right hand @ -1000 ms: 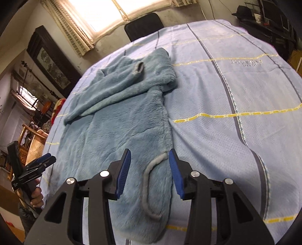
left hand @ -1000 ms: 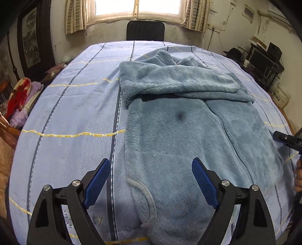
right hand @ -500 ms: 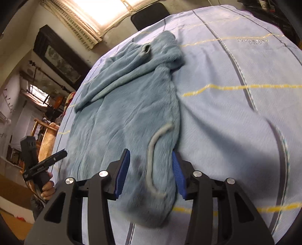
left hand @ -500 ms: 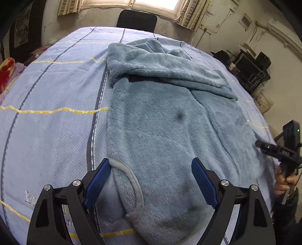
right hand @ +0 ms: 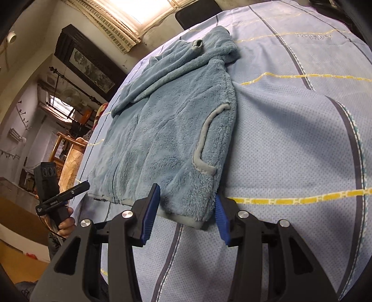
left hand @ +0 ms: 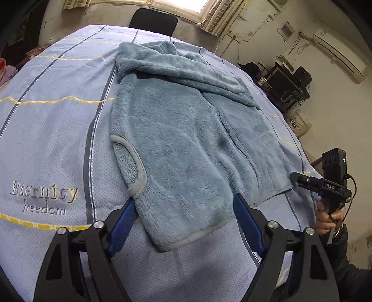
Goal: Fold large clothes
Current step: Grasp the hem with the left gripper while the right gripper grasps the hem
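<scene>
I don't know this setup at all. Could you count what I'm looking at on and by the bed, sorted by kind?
jacket: 1
bedsheet: 1
chair: 1
tongs: 2, the left tongs and the right tongs, both open
Total: 5

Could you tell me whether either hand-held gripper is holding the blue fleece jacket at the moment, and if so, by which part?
Neither. Both the left hand-held gripper and right hand-held gripper are open at the jacket's bottom hem.

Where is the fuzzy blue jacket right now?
The fuzzy blue jacket lies flat on the striped blue bedsheet, its hem corner between the open right gripper jaws.
</scene>
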A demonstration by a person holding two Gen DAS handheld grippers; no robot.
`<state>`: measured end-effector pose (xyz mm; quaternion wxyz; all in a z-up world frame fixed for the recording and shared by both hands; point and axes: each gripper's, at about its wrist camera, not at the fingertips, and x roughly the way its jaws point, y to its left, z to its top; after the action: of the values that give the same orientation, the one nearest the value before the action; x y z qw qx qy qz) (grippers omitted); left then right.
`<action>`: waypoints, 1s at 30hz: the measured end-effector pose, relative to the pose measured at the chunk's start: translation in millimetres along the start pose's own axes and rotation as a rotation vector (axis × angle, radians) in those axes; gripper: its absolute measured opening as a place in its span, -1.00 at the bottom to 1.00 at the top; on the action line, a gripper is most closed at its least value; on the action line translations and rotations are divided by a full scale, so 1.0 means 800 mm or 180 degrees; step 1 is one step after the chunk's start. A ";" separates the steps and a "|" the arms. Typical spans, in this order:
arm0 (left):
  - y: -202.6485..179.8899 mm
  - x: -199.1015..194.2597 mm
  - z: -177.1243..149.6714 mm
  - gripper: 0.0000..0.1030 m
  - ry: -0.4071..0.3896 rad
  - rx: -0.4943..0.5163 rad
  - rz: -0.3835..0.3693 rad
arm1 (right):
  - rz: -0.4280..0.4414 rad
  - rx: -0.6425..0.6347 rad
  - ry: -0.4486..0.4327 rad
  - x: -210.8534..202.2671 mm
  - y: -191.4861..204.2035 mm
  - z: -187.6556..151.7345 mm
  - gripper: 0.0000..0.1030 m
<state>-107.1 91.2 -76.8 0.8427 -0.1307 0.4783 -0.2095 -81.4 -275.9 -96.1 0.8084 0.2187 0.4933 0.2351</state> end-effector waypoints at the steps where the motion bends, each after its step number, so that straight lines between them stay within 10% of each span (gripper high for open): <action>1: -0.002 0.002 0.002 0.49 -0.0027 0.0013 0.0020 | -0.0025 -0.0008 -0.0003 0.001 0.001 0.001 -0.22; 9: -0.015 0.007 -0.001 0.44 0.0009 0.0197 0.0125 | -0.0080 -0.0056 0.0048 0.010 0.005 0.001 -0.65; 11: -0.016 0.010 0.003 0.11 0.0009 0.0190 0.0225 | -0.0118 -0.0084 0.0034 0.009 0.009 0.001 -0.70; 13: -0.014 0.011 0.009 -0.70 0.0012 0.0152 0.0253 | -0.0110 -0.0104 0.0003 0.004 0.014 0.003 -0.71; 30: -0.046 -0.068 0.072 -0.75 -0.0556 0.0253 0.0265 | 0.0210 -0.0082 -0.0372 -0.056 0.061 0.073 -0.72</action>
<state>-90.8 86.0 8.4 0.8937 -0.0949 0.3994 -0.1809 -54.8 -270.8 -11.8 0.8304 0.2377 0.4348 0.2548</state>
